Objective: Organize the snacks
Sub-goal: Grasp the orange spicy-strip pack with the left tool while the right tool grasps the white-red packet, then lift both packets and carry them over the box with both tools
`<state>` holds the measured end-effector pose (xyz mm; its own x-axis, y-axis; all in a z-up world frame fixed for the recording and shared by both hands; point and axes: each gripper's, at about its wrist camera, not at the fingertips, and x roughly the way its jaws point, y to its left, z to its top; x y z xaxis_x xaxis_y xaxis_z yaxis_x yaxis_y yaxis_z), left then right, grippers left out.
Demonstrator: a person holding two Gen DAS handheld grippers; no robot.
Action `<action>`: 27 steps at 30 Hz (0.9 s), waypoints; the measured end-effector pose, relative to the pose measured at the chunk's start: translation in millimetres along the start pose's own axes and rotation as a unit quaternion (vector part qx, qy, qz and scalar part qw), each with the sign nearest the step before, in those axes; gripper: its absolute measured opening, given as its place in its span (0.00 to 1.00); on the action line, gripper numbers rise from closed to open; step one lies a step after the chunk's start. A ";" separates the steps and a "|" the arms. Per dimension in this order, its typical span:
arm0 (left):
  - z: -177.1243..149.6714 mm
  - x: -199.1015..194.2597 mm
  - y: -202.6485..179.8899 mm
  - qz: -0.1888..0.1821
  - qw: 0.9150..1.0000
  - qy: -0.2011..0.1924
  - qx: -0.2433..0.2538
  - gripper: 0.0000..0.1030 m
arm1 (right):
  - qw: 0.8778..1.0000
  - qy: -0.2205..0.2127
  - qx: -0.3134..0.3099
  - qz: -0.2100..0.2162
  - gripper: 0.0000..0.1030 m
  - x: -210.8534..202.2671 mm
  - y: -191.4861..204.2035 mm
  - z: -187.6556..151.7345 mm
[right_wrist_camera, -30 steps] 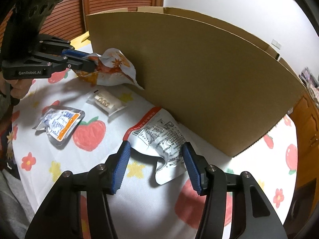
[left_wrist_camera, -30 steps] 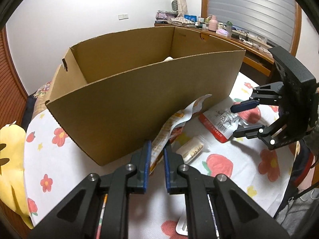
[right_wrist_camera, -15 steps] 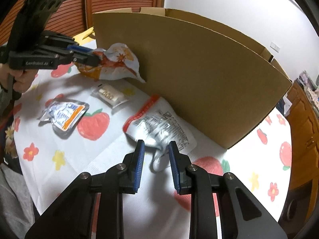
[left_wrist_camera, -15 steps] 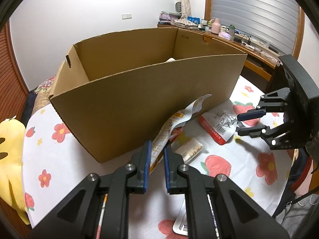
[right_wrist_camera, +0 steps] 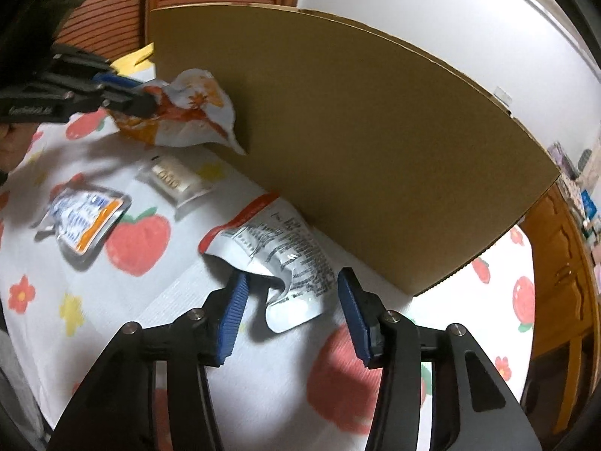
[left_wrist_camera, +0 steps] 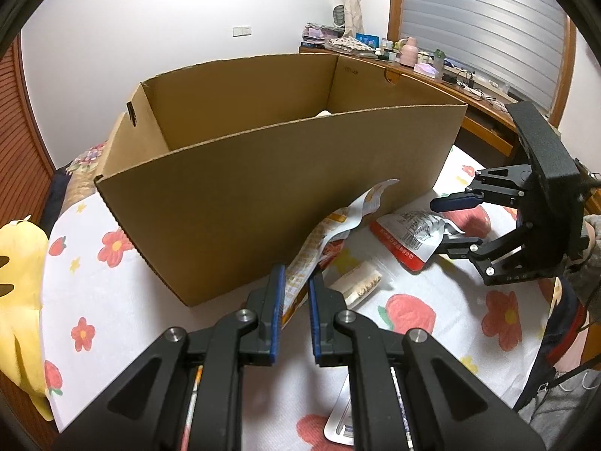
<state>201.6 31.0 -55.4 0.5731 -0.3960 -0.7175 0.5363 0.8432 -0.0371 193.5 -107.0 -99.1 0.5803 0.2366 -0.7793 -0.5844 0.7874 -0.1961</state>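
Note:
A big open cardboard box (left_wrist_camera: 263, 188) stands on the flowered tablecloth (left_wrist_camera: 94, 293). My left gripper (left_wrist_camera: 295, 293) is shut on the lower end of an orange-and-white snack bag (left_wrist_camera: 338, 225), held up against the box's front wall; the right wrist view shows that bag (right_wrist_camera: 188, 112) in the left gripper (right_wrist_camera: 124, 94). My right gripper (right_wrist_camera: 291, 300) is low over a silver packet with a red edge (right_wrist_camera: 274, 248). Its jaws are opening. The packet's crumpled near end lies between them, and the pads do not press on it. The left wrist view has this gripper (left_wrist_camera: 450, 221) at the right.
A small clear pack of biscuits (right_wrist_camera: 172, 180) and a silver pouch with blue and orange print (right_wrist_camera: 82, 218) lie on the cloth left of the packet. A yellow plush toy (left_wrist_camera: 18, 282) sits at the table's left edge. A cluttered desk (left_wrist_camera: 413, 64) stands behind the box.
The right gripper's jaws narrowed over the silver packet's near end half a second ago and now stand wider again; that end is more crumpled. The left gripper and its bag have stayed put.

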 end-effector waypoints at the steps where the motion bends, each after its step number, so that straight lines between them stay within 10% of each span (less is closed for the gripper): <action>1: -0.1 -0.2 0.2 0.000 1.000 0.000 0.000 0.08 | 1.000 -0.001 0.005 0.001 0.47 -0.5 -1.4 -0.8; 10: -3.0 -4.4 0.8 0.000 1.000 -0.005 -0.012 0.08 | 1.000 -0.018 0.026 -0.002 0.22 -16.6 -4.5 -1.9; 27: -15.2 -27.9 -12.9 0.012 0.999 -0.029 -0.010 0.00 | 0.997 -0.063 0.047 0.020 0.21 -60.8 -7.4 -15.4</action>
<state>169.2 36.7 -45.5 0.6207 -0.3948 -0.6773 0.5089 0.8601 -0.0349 153.8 -136.0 -59.4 0.6276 0.3351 -0.7027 -0.5571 0.8238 -0.1048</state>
